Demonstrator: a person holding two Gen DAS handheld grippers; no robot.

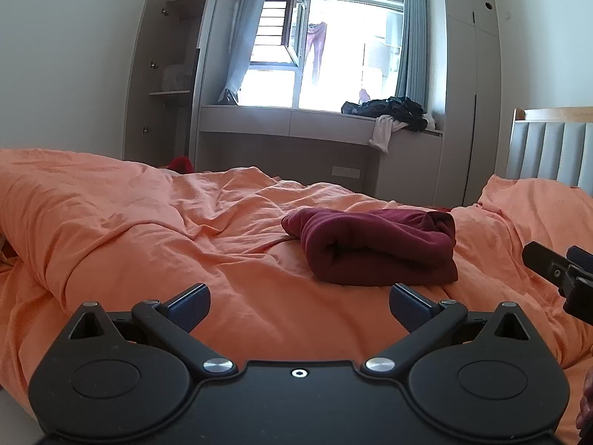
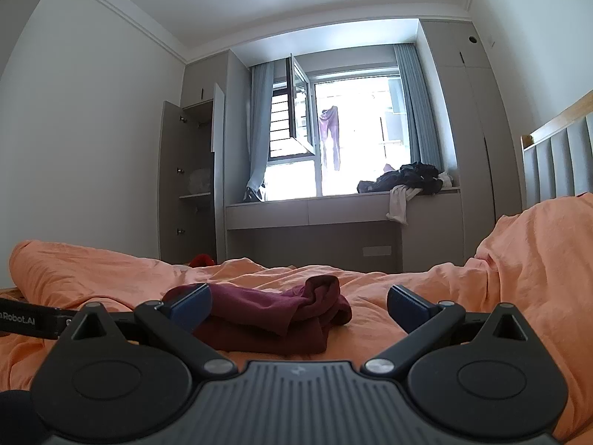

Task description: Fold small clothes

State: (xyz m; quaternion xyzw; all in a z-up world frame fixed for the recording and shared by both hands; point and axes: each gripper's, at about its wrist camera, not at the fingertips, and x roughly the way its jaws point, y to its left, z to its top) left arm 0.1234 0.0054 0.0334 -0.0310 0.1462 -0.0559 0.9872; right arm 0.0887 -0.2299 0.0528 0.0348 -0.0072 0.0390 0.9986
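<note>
One folded maroon garment (image 1: 374,244) lies on the orange duvet (image 1: 148,230), long axis roughly left-right, rolled edge toward the left gripper (image 1: 298,302). Left gripper and right gripper (image 2: 298,304) both spread wide, empty. Flat duvet surrounds the garment; far edge possibly creased.

Bright window (image 2: 344,137), grey wardrobes (image 2: 189,181), orange bedding (image 1: 148,222).

left claw (image 1: 299,306) spread, empty | folded maroon garment (image 1: 374,246) ahead on orange duvet (image 1: 148,230)
</note>
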